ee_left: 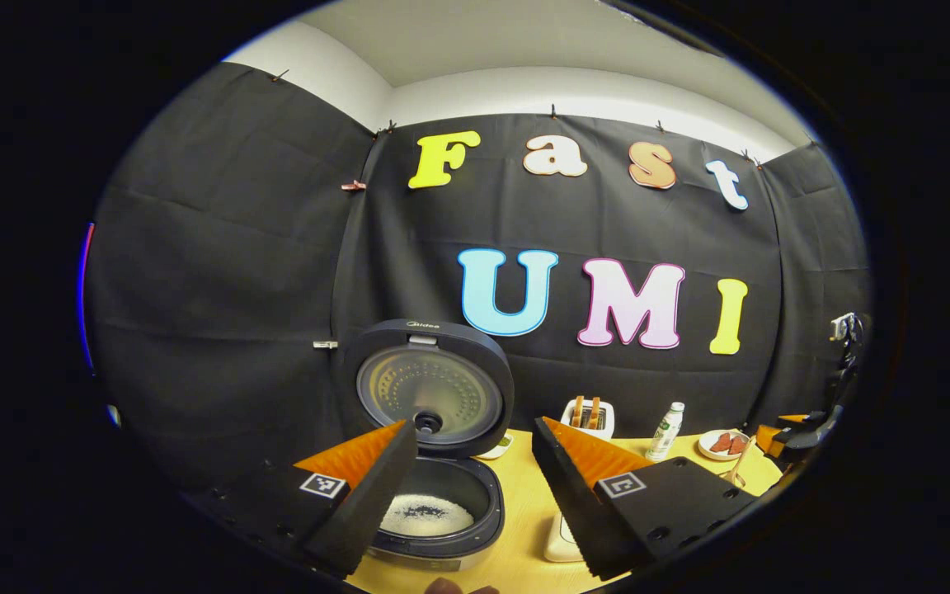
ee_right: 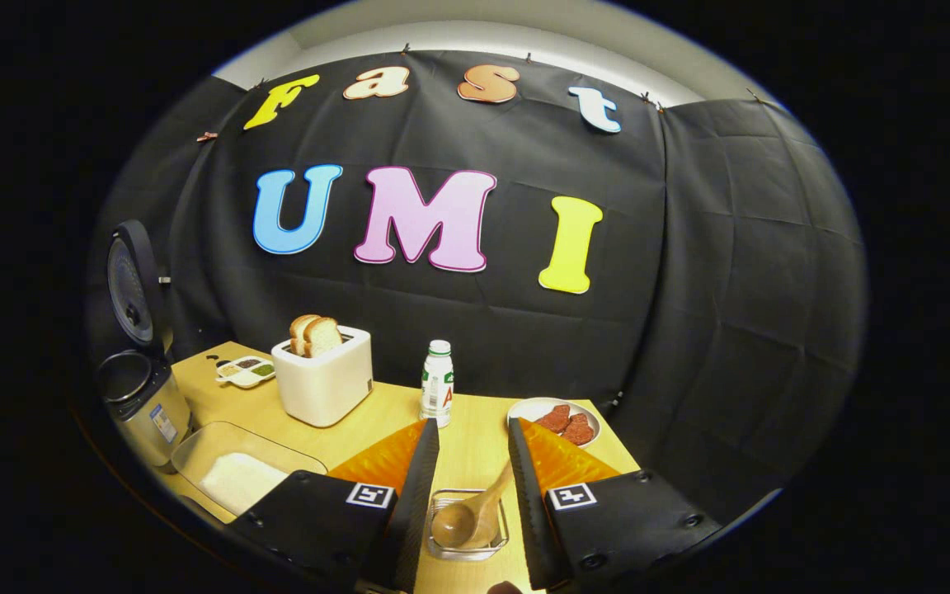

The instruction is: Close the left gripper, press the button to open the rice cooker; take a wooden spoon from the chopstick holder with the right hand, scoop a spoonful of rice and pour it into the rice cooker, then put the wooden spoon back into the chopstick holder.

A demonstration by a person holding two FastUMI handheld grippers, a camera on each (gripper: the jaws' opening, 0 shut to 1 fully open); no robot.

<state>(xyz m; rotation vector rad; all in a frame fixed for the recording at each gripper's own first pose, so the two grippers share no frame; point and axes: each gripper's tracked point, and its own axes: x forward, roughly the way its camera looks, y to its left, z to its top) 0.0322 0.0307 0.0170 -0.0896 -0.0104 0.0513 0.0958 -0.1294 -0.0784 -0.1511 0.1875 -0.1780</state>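
The rice cooker (ee_left: 442, 528) stands open with its lid (ee_left: 434, 388) upright, and white rice lies in its pot (ee_left: 425, 516). My left gripper (ee_left: 471, 422) hovers above it, open, holding nothing. In the right gripper view the wooden spoon (ee_right: 454, 521) rests in the clear chopstick holder (ee_right: 468, 540), bowl up, its handle leaning toward one finger. My right gripper (ee_right: 472, 425) is open, one finger on each side of the spoon. The cooker (ee_right: 141, 396) sits at the far left there. The right gripper (ee_left: 797, 433) also shows far right in the left gripper view.
A clear tray of rice (ee_right: 236, 474) lies near the table's front left. Behind it stand a white toaster with bread (ee_right: 322, 379), a small sauce dish (ee_right: 246, 370), a bottle (ee_right: 437, 384) and a plate of red food (ee_right: 557, 421). The black cloth wall closes the back.
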